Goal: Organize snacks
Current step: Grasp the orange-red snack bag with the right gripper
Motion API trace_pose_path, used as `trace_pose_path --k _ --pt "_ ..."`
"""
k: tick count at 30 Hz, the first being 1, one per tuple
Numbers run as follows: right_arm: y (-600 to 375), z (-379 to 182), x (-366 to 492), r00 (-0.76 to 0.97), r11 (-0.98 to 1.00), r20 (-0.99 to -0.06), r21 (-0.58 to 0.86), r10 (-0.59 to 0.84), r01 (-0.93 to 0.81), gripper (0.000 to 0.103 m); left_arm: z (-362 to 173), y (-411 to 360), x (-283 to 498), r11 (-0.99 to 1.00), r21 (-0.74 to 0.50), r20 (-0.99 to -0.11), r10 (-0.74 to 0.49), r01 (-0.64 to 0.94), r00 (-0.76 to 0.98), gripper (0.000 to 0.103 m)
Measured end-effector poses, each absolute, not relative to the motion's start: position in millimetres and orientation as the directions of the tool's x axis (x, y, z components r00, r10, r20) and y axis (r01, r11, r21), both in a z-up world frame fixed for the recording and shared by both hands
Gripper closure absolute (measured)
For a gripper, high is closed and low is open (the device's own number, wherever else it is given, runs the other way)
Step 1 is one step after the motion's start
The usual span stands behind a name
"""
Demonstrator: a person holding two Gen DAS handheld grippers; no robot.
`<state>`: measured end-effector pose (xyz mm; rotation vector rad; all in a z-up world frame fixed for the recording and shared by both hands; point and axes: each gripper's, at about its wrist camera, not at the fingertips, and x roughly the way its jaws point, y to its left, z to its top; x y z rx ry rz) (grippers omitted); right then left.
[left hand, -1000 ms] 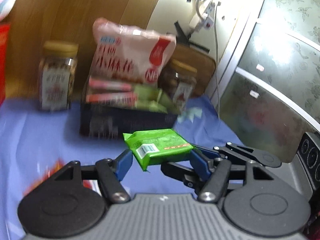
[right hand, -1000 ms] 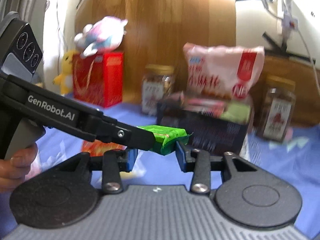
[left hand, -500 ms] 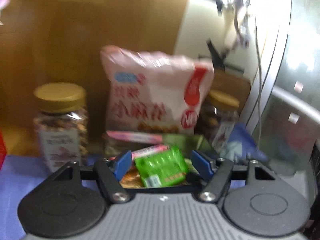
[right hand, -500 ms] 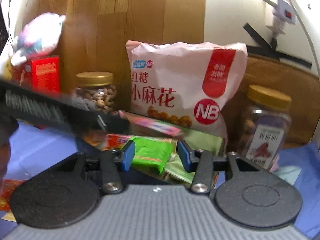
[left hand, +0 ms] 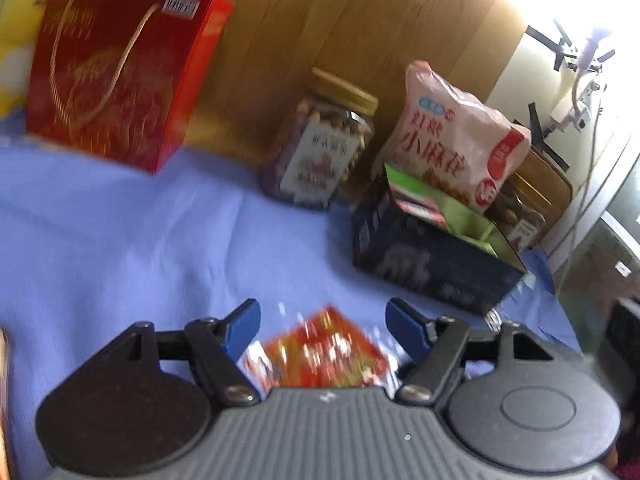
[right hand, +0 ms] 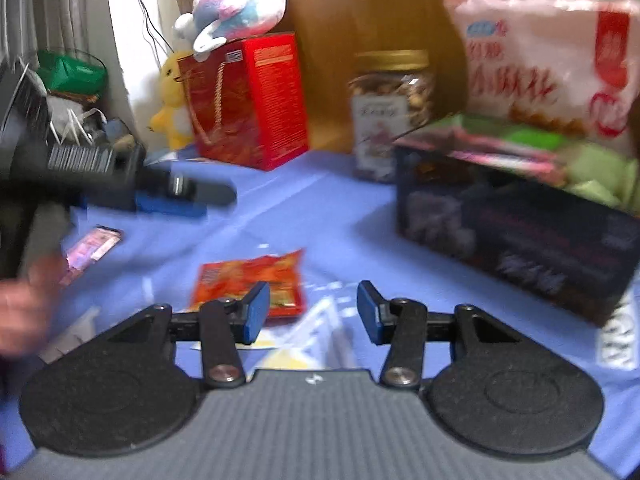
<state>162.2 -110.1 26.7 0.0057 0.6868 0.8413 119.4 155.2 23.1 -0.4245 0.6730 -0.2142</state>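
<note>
Gone from both grippers, green packet; blurred orange-red snack packet (left hand: 324, 356) seemingly flat.

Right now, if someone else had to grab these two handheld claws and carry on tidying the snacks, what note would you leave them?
Left gripper: open, empty, its jaws just widened; it hangs over the orange-red snack packet on the blue cloth.
Right gripper: open, empty, near the same packet and a pale yellow-white wrapper.
Dark box: already holds green and pink packets.
Left to do: the orange-red packet, the pale wrapper, and a pinkish packet further left on the cloth.
Likely next: close the left gripper on the orange-red packet and carry it to the box.
</note>
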Motion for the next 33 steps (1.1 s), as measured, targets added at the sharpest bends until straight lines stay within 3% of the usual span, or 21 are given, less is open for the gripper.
trace_pose_path --k 4,9,16,19,25,31,33 --pt "-112.7 20.8 173.4 0.438 0.692 -0.567 0.376 0.698 -0.616 0.054 10.6 153.5 103.6 0.882 -0.466 -0.55 -0.348 0.067 0.759 0.036" --pt "-117.5 8.1 183.7 0.364 0.671 -0.575 0.519 0.733 -0.53 0.068 -4.9 155.0 95.7 0.873 -0.483 -0.564 -0.373 0.072 0.737 0.051" --pt "-111.8 3.2 189.3 0.287 0.6 -0.531 0.643 0.797 -0.476 0.07 -7.2 147.8 95.2 0.88 -0.462 -0.554 -0.382 0.109 0.74 0.051" --pt "-113.6 -0.8 188.2 0.25 0.571 -0.517 0.685 0.818 -0.453 0.081 -7.5 146.7 94.7 0.872 -0.471 -0.545 -0.408 0.135 0.733 0.051" --pt "-126.5 10.7 168.7 0.322 0.585 -0.489 0.654 0.811 -0.479 0.086 -5.6 143.3 91.9 0.861 -0.475 -0.522 -0.444 0.184 0.729 0.051" --pt "-185.0 3.9 153.4 0.424 0.594 -0.444 0.728 0.789 -0.343 0.087 -4.5 145.0 91.0 0.854 -0.484 -0.509 -0.453 0.192 0.732 0.045" --pt "-202.1 -7.4 147.8 0.418 0.567 -0.43 0.77 0.8 -0.293 0.087 -4.7 144.6 91.7 0.852 -0.486 -0.512 -0.457 0.194 0.728 0.037"
